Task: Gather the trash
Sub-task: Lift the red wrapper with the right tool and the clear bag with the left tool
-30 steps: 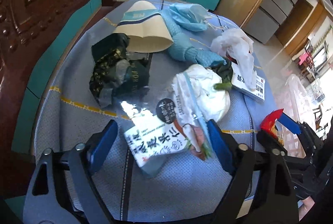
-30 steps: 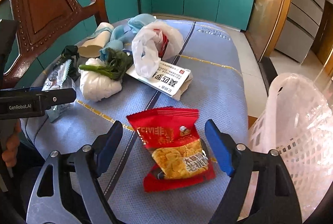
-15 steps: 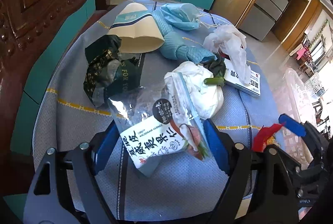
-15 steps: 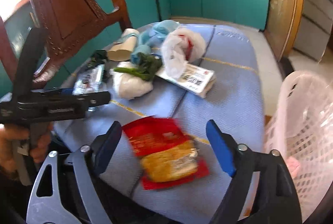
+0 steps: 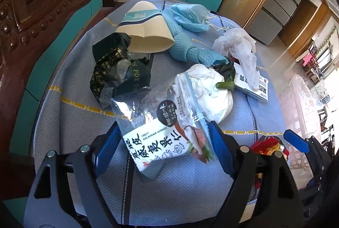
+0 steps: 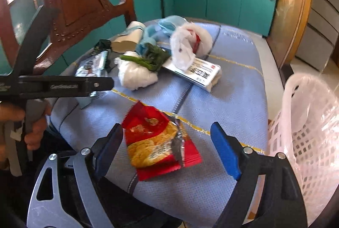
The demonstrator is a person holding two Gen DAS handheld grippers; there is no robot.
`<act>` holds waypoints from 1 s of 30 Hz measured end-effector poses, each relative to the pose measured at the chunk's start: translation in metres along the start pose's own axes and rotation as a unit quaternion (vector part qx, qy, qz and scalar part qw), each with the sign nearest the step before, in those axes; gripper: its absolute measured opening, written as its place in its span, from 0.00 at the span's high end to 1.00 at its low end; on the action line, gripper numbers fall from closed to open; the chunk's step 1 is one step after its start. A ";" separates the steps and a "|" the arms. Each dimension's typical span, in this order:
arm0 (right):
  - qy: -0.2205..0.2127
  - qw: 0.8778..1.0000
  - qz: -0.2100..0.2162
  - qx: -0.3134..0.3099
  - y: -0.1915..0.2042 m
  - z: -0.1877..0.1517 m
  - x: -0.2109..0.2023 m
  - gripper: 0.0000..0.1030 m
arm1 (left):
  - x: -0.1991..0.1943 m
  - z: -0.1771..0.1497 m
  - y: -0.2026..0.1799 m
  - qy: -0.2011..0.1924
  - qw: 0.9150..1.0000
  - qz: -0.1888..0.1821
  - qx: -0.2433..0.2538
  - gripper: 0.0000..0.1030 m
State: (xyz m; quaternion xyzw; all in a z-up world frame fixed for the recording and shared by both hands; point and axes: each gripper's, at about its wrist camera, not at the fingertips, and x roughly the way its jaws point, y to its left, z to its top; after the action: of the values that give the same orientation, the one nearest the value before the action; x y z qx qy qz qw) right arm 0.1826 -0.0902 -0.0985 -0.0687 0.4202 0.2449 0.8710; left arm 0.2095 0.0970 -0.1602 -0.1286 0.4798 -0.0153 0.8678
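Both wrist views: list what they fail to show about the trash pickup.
- Basket interior: right view, liner and frame edge hide it.
- Red snack packet: left view, mostly behind the left gripper finger.
- Macadamia pouch: right view, blurred, partly behind that gripper's body.

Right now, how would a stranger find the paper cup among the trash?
Start at the wooden chair behind the blue-covered table. The paper cup lies on its side at the far edge, beside the dark wrapper. It alone is beige and cone-shaped.
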 end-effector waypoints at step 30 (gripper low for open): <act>0.012 0.998 0.040 0.043 -0.010 0.002 0.005 0.52 | -0.014 -0.004 -0.009 -0.046 0.998 0.027 0.030 0.33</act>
State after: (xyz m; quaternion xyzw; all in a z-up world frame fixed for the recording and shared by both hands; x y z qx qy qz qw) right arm 0.1919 -0.0959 -0.1020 -0.0169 0.4436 0.2604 0.8574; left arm 0.1998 0.0899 -0.1484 -0.0901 0.4424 -0.0009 0.8923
